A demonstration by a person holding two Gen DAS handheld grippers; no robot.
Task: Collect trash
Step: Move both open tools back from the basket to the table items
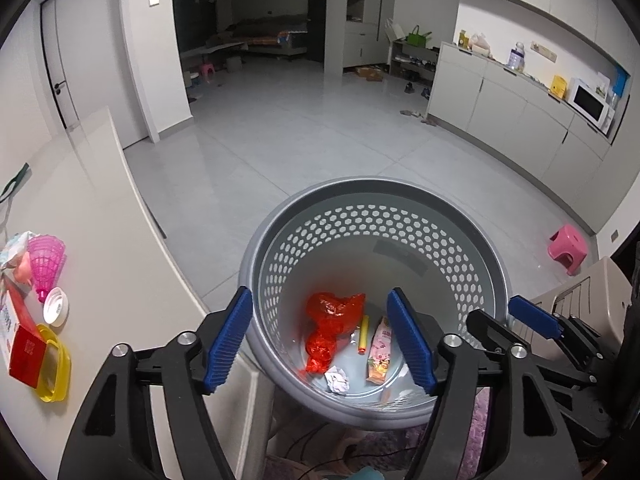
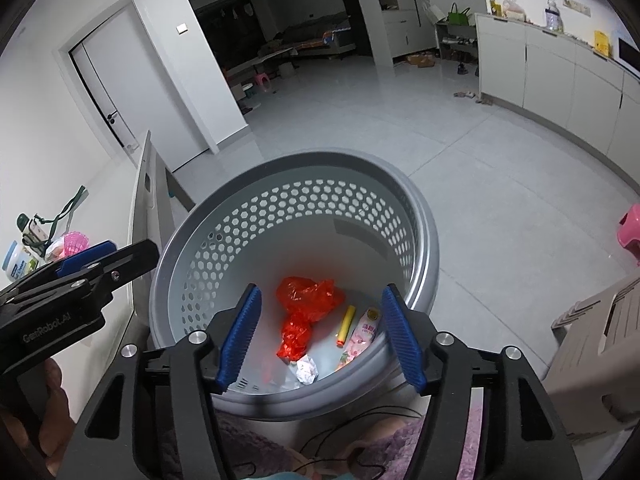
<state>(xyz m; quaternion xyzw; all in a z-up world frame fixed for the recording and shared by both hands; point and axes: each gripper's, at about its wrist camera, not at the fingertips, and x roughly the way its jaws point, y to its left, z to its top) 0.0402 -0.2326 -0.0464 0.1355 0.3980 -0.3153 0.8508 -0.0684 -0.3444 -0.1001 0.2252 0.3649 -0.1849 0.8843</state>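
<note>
I am holding both sets of jaws spread and empty over the mouth of the gray bin (image 1: 376, 200), tilted downward so that whatever I let go of drops inside rather than onto the floor.

Going left to right in the left view: the pale surface (image 1: 112, 240) is carrying what looks like leftover clutter, a red box (image 1: 26, 354), a yellow tub (image 1: 54, 364), a white lid (image 1: 55, 306) and a pink mesh cup (image 1: 46, 262). Next, my left jaws (image 1: 320, 340) are gaping, with nothing between the blue pads. Down at the bottom of the bin are lying a red plastic bag (image 1: 330, 328), a white paper ball (image 1: 337, 379), a yellow tube (image 1: 363, 334) and a pink wrapper (image 1: 380, 354) (the collected trash, I judge). At the far right, my right jaws (image 1: 520, 320) are poking over the rim, and past them stands a pink stool (image 1: 568, 246).

The right view is giving what the left one is not: a white jar (image 2: 14, 260) and a strapped bottle (image 2: 34, 232) further back on the surface, and my left jaws from the side (image 2: 112, 258). My right jaws (image 2: 320, 338) are likewise standing apart and bare above the bag (image 2: 306, 292). It is missing the red box and yellow tub entirely, which only the left view shows.
</note>
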